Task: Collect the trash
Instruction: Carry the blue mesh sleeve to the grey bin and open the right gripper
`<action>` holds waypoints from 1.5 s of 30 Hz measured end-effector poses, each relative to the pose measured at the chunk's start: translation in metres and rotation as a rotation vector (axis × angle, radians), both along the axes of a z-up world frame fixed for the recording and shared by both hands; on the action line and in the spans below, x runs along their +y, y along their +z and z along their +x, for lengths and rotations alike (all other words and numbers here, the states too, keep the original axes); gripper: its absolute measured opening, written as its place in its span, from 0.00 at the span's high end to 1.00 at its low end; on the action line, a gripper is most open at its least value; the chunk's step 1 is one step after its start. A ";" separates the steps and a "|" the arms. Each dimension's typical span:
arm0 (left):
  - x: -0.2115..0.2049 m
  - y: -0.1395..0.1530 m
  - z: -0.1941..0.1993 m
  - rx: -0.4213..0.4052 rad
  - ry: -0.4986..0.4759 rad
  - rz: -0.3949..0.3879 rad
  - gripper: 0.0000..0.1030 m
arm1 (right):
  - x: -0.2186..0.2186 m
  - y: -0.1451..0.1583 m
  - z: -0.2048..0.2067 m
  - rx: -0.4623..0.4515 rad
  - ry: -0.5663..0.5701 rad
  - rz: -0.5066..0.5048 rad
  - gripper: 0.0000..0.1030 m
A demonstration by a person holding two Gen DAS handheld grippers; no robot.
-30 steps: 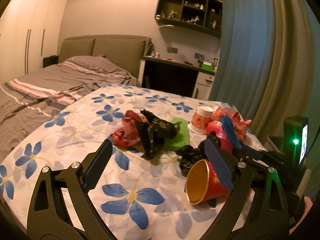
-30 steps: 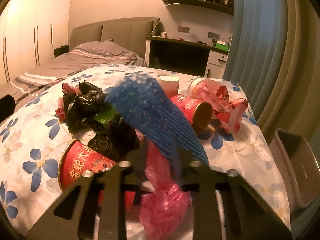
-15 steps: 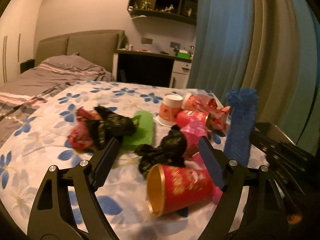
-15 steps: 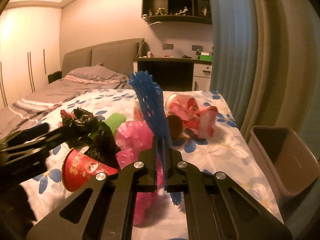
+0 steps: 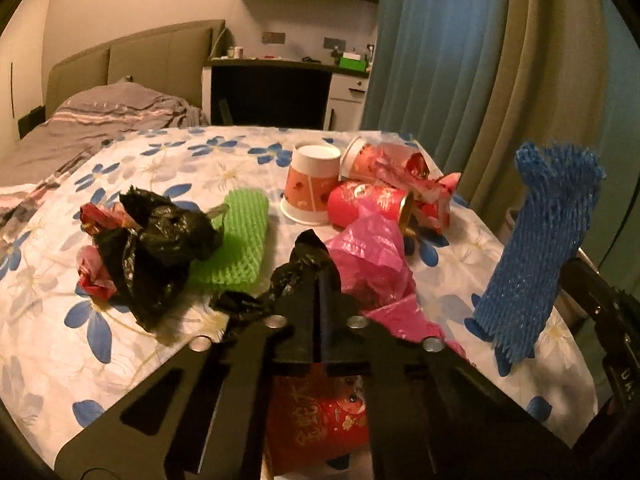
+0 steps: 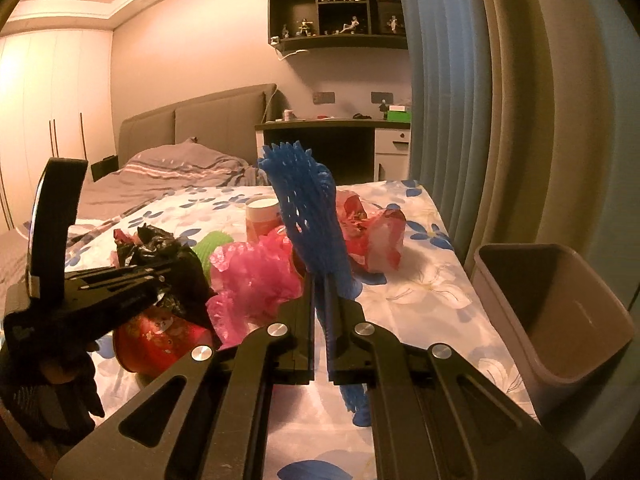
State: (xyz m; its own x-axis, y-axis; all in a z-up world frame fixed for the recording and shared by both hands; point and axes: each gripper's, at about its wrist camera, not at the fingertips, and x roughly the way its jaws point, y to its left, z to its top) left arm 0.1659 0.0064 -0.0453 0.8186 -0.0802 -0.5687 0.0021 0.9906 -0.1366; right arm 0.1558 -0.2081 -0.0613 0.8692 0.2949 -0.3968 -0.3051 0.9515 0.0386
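My right gripper (image 6: 320, 280) is shut on a blue foam net sleeve (image 6: 310, 216), held upright above the bed; the sleeve also shows in the left wrist view (image 5: 536, 248). My left gripper (image 5: 319, 276) is shut, its tips at a black plastic bag (image 5: 296, 276) beside a pink plastic bag (image 5: 372, 252); whether it grips the bag I cannot tell. A red paper cup (image 5: 320, 420) lies under the left gripper. More trash lies on the floral bedsheet (image 5: 60, 320): a green foam net (image 5: 240, 240), a second black bag (image 5: 160, 240), paper cups (image 5: 312, 184), red wrappers (image 5: 416, 176).
A grey waste bin (image 6: 560, 312) stands open on the floor by the bed's right edge, under the curtains (image 6: 480, 100). A desk (image 6: 340, 140) and headboard (image 6: 192, 124) are at the far end. The left gripper body (image 6: 100, 296) shows at left in the right wrist view.
My left gripper has shut and moved forward over the red cup to the black bag. My right gripper has lifted the blue sleeve and swung right toward the bin.
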 end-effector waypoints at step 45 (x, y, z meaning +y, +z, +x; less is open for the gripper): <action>-0.255 0.078 0.035 -0.280 -0.515 -0.119 1.00 | -0.187 0.044 -0.003 -0.187 -0.388 0.047 0.95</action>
